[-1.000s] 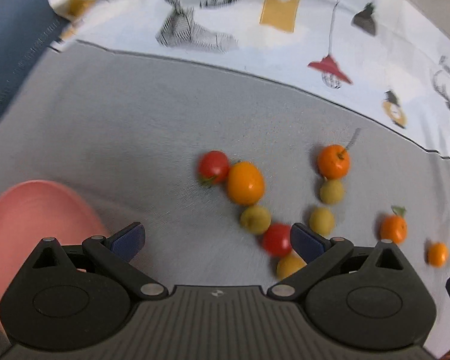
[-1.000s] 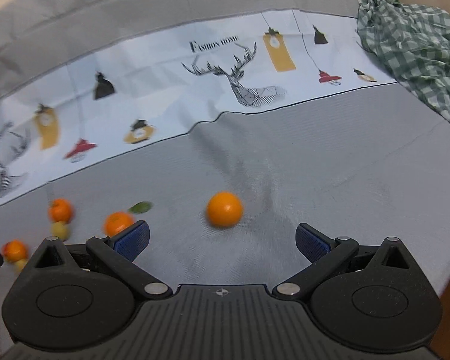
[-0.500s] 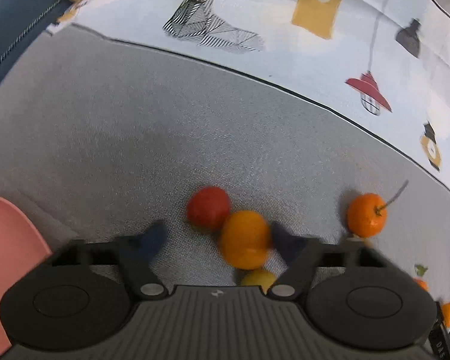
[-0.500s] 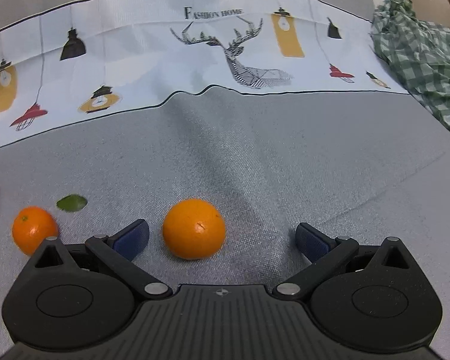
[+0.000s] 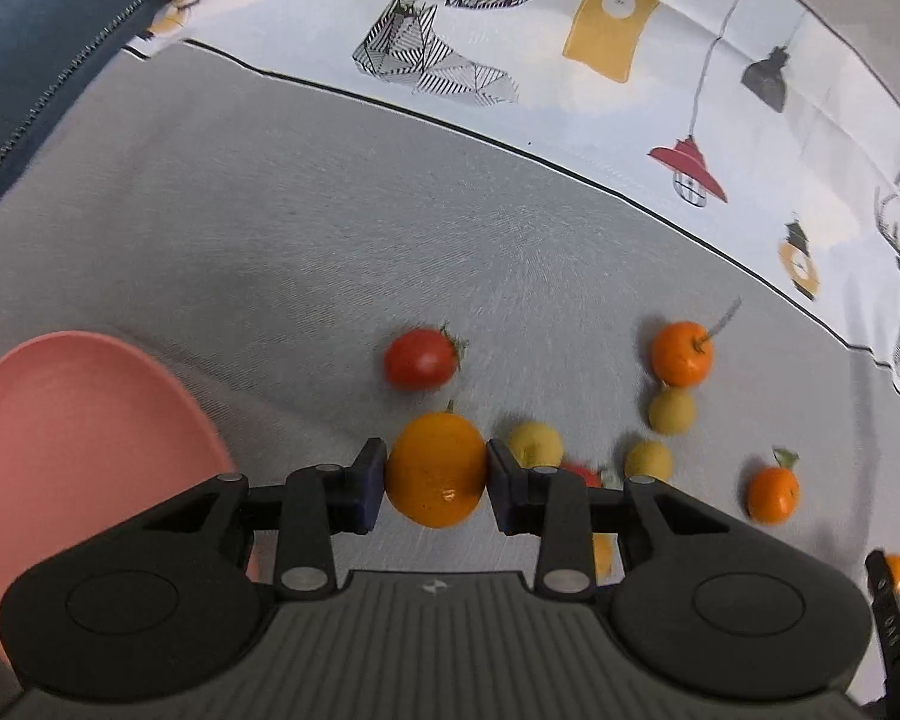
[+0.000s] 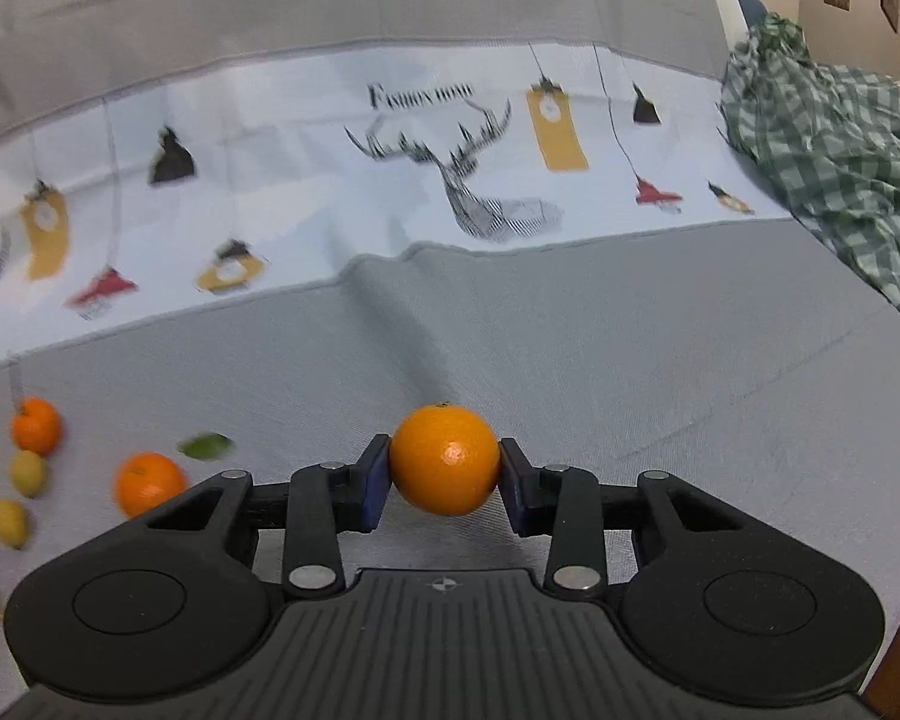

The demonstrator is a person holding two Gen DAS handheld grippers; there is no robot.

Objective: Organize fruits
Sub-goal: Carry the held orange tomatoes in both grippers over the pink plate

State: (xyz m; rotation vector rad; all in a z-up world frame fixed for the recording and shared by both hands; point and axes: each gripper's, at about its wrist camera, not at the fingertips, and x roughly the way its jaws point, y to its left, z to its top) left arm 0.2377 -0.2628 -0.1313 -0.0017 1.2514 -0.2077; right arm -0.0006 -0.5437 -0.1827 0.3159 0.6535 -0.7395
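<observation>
In the left wrist view a large orange [image 5: 437, 468] sits between the blue pads, which press on both its sides; my left gripper [image 5: 435, 471] is closing on it just above the grey cloth. A red tomato [image 5: 421, 358] lies just beyond. In the right wrist view my right gripper [image 6: 444, 471] is closing too, and its pads clamp a round orange [image 6: 444, 459]. A stemmed mandarin [image 5: 682, 354], small yellow fruits [image 5: 671, 411] and a leafed mandarin [image 5: 773, 492] lie scattered to the right of the left gripper.
A pink plate [image 5: 60, 420] lies at the left gripper's left. A mandarin [image 6: 149, 483], a loose green leaf [image 6: 205, 446] and more small fruits [image 6: 28, 472] lie left of the right gripper. A green checked cloth [image 6: 840, 168] is bunched at far right.
Both grippers went from wide open to clamped on an orange each. The left one shifted over the large orange beside the tomato; the right one came down onto the lone orange.
</observation>
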